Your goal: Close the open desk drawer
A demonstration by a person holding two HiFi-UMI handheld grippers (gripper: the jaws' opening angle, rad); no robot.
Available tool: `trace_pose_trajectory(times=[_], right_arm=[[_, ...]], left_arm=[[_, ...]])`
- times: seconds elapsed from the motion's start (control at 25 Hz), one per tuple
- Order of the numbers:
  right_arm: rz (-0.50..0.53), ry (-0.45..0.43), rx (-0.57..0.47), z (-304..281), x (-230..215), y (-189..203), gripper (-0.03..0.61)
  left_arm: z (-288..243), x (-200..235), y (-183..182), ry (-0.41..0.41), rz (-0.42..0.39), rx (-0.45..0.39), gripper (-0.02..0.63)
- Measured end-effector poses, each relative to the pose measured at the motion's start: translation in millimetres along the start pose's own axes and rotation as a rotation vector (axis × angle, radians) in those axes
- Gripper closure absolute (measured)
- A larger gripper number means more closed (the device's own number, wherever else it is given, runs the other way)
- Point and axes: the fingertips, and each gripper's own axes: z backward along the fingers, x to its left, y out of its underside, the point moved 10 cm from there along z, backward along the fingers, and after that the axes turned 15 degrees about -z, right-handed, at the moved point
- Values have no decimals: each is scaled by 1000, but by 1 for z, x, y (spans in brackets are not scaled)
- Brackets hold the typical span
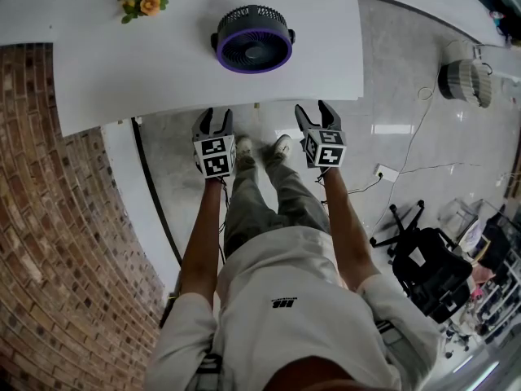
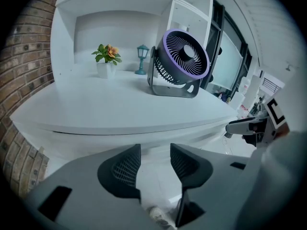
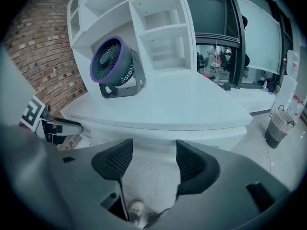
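The white desk (image 1: 163, 80) lies ahead of me, its front edge just beyond both grippers. Under the top runs a white front panel (image 2: 144, 134) (image 3: 168, 134); no drawer sticks out past the edge in the head view. My left gripper (image 1: 213, 124) (image 2: 154, 153) is held level before the desk's front, open, with only floor showing between its jaws. My right gripper (image 1: 318, 114) (image 3: 152, 151) is beside it at the same height, open and holding nothing. Neither touches the desk.
A purple-rimmed fan (image 1: 253, 39) and a small flower pot (image 1: 143, 1) stand on the desk; shelves (image 3: 163, 28) rise behind. A brick wall (image 1: 49, 218) is at the left. A waste basket (image 1: 466, 82), floor cables and an office chair (image 1: 423, 267) are at the right.
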Motion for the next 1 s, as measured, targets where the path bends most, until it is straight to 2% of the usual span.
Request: trace_pose_trajectory(times=[0.68, 1.0], right_arm=[[14, 3, -7, -1, 2, 3, 296], [24, -25, -25, 25, 22, 13, 293]], left_arm=[[0, -1, 0, -9, -4, -5, 407], [24, -11, -5, -1, -23, -58, 405]])
